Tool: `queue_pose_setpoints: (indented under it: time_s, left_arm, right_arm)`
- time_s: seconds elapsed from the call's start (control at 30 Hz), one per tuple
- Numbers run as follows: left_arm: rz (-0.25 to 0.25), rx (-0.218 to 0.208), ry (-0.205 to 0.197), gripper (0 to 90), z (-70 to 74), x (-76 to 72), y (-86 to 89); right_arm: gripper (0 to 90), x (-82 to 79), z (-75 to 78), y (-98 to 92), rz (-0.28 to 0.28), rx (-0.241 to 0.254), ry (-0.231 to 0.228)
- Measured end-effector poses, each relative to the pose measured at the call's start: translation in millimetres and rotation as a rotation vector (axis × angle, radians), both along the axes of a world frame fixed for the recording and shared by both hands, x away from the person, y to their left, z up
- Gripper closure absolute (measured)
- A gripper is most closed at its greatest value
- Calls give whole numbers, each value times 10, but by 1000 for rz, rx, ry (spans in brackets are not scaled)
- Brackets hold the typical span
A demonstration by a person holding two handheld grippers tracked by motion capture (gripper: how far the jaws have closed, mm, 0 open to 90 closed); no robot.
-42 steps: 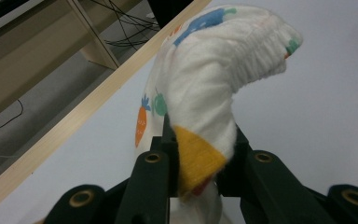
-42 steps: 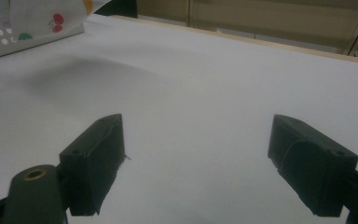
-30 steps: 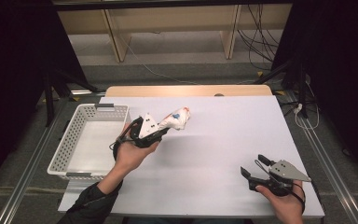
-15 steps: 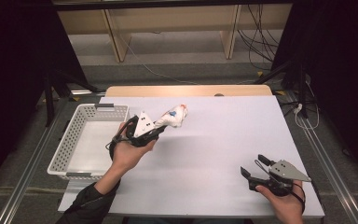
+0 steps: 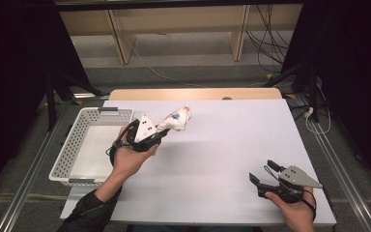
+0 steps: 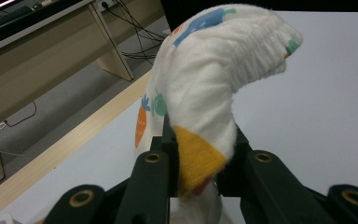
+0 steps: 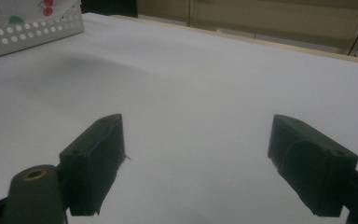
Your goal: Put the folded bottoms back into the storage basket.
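A white sock (image 5: 176,119) printed with small coloured vegetables and a yellow heel (image 6: 196,158) is held above the white table (image 5: 222,130), just right of the basket. My left gripper (image 5: 159,134) is shut on it. In the left gripper view the black jaws pinch the sock (image 6: 214,79) near its heel, and the rest of the fabric stands up and folds over to the right. My right gripper (image 5: 262,171) rests low at the table's near right corner. It is open, with bare tabletop between its jaws (image 7: 196,154).
A white perforated basket (image 5: 67,159) stands at the table's left edge; its wall (image 7: 32,30) shows in the right gripper view, with a bit of red and green print (image 7: 46,7) inside. A wooden strip (image 5: 193,94) borders the table's far edge.
My left gripper has drifted slightly left toward the basket with the sock still in it. The right gripper has stayed put.
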State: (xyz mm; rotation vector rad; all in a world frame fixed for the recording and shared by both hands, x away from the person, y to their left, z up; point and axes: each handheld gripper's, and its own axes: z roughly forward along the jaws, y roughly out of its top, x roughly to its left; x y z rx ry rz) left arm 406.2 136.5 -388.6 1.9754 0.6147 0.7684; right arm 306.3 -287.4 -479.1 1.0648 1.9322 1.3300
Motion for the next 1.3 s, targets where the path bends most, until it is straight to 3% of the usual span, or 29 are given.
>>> queue_pose_setpoints:
  time_s: [1.3]
  left_arm:
    - [48, -23, -18, 765, 80, -19, 244]
  right_arm:
    - [193, -2, 1, -3, 0, -5, 9]
